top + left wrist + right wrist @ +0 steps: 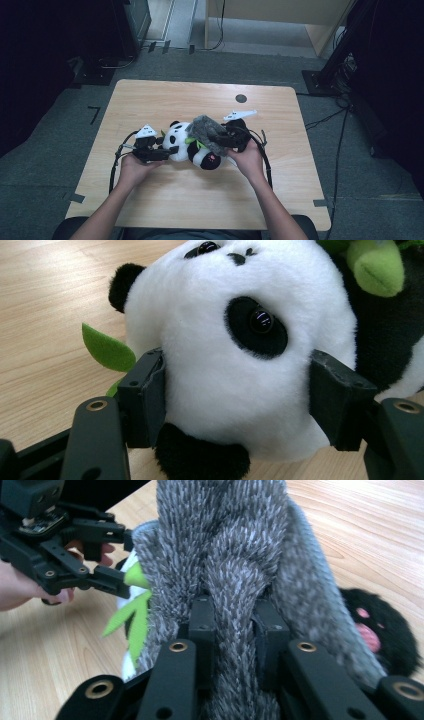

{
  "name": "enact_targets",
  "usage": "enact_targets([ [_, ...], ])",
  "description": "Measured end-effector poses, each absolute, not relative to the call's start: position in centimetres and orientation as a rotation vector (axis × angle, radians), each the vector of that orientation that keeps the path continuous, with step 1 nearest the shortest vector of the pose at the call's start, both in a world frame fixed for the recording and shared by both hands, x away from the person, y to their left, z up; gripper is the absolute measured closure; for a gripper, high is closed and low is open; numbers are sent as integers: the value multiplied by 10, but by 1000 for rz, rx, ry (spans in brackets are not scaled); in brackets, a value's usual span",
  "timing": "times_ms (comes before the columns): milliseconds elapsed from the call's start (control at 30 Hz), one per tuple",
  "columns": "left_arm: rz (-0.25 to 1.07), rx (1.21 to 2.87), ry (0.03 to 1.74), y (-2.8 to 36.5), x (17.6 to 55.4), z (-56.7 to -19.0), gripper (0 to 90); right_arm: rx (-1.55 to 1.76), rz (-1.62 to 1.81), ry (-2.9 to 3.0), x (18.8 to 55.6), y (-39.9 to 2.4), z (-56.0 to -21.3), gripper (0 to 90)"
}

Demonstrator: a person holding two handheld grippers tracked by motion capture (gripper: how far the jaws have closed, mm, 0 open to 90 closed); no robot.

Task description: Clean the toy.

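- Wooden counter (pixel 150 97), pale and bare-grained, carries a plush panda (pixel 192 145) near its middle, lying on its side with the head toward nine o'clock and the black feet toward four o'clock.
- At nine o'clock from the toy, the left tool (pixel 167 150) is held in the person's left hand (pixel 132 167); a grey three-cornered plate sits on top of it and a black cable loops down beside it.
- In the left gripper view the left tool (pixel 235 400) has its two black jaws pressed into the white fur on either side of the panda's head (pixel 235 340), so it is pinching the head; one black ear shows at eleven o'clock and another dark patch at six o'clock.
- A green felt leaf (pixel 106 347) sticks out at nine o'clock of the head, just above the counter (pixel 45 300).
- A grey furry cloth (pixel 207 131) lies draped over the panda's body, at twelve o'clock of the toy's middle.
- In the right gripper view the right tool (pixel 232 625) nips a narrow fold of the grey furry cloth (pixel 225 540) between jaws set close together; green leaves show at nine o'clock and a black paw with pink pads (pixel 380 630) at three o'clock.
- At three o'clock from the toy, the right tool (pixel 229 140) is gripped by the right hand (pixel 247 160).
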State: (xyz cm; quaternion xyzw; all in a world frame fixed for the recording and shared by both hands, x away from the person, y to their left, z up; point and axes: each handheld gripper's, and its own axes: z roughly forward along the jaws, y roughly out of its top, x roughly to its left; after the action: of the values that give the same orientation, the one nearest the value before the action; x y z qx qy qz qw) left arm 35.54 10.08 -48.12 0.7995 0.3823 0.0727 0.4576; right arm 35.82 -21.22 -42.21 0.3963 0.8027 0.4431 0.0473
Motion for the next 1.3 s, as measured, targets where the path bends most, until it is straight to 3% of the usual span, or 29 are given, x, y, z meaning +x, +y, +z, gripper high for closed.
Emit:
enact_targets([
  [667, 175, 1966, 934, 101, 354, -482, 318, 1269, 1250, 2429, 338, -245, -441, 781],
  [1300, 159, 1939, 940, 102, 357, -482, 315, 1446, 1199, 2446, 343, -267, -470, 781],
])
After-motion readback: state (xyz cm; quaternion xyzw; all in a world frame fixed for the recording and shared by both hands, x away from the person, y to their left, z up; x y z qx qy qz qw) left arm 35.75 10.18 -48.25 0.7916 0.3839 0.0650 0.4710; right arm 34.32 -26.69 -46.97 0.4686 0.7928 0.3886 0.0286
